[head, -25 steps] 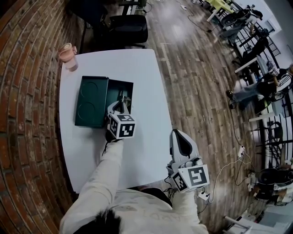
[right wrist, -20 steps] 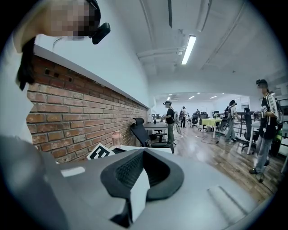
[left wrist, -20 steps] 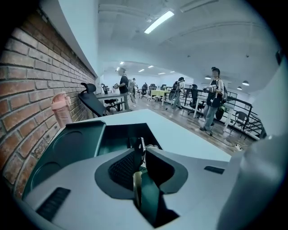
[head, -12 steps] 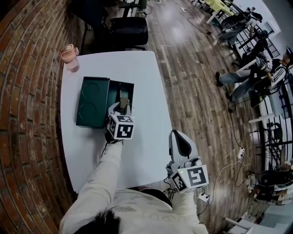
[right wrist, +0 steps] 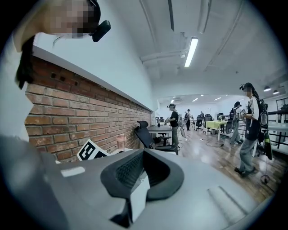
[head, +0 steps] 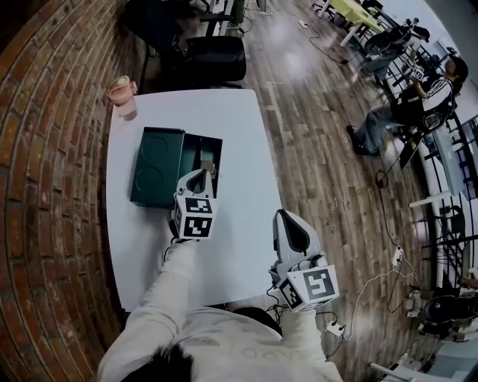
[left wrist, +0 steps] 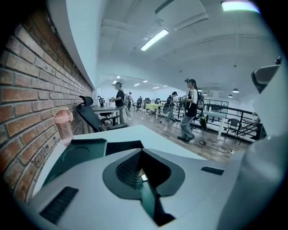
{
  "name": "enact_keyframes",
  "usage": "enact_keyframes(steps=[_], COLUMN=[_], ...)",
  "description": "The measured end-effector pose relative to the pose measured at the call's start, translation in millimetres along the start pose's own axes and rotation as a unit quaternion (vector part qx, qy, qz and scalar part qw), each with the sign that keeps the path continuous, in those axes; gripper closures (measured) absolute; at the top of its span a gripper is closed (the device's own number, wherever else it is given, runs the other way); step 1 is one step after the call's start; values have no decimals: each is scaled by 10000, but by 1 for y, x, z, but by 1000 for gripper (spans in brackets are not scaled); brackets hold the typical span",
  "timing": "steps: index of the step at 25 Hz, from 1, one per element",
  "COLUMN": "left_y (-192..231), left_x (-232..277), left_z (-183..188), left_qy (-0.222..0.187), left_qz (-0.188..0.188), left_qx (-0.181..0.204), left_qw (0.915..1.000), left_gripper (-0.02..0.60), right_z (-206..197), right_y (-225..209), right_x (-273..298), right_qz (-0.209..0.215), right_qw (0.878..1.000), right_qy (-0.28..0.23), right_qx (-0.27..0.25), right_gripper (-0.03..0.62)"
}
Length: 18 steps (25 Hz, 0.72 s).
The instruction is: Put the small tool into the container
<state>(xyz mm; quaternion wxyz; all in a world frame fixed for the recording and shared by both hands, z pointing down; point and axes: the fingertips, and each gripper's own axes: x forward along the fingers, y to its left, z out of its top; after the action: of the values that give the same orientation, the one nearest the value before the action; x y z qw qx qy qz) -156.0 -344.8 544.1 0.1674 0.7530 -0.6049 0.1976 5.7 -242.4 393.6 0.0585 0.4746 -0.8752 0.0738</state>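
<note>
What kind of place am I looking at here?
Probably an open-plan office or workshop: a brick wall runs beside the white table, a black office chair and more desks stand on the wood floor, and strip lights line the ceiling.

wht table [head: 240, 142], grn container [head: 158, 166], pink cup [head: 122, 94]

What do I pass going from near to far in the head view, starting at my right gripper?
right gripper → left gripper → green container, with the small tool in its open half → pink cup at the table's far corner.
</note>
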Motion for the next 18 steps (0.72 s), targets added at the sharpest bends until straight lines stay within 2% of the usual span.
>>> enact_keyframes(steps=[13, 18], left_y=[-8, -18], left_x=[-88, -119], left_z=[20, 26], left_qy=[-595, -797], left_qz=[-13, -34], left_qx=[175, 36], left_qw=[9981, 9968], left_gripper=[575, 575], right_z=[10, 14], right_y=[17, 18], right_x=[-11, -20], right_qz=[455, 606], right_qw=[9988, 9979], right_qy=[-146, -198], right_qx=[-73, -80], right_gripper=[583, 583])
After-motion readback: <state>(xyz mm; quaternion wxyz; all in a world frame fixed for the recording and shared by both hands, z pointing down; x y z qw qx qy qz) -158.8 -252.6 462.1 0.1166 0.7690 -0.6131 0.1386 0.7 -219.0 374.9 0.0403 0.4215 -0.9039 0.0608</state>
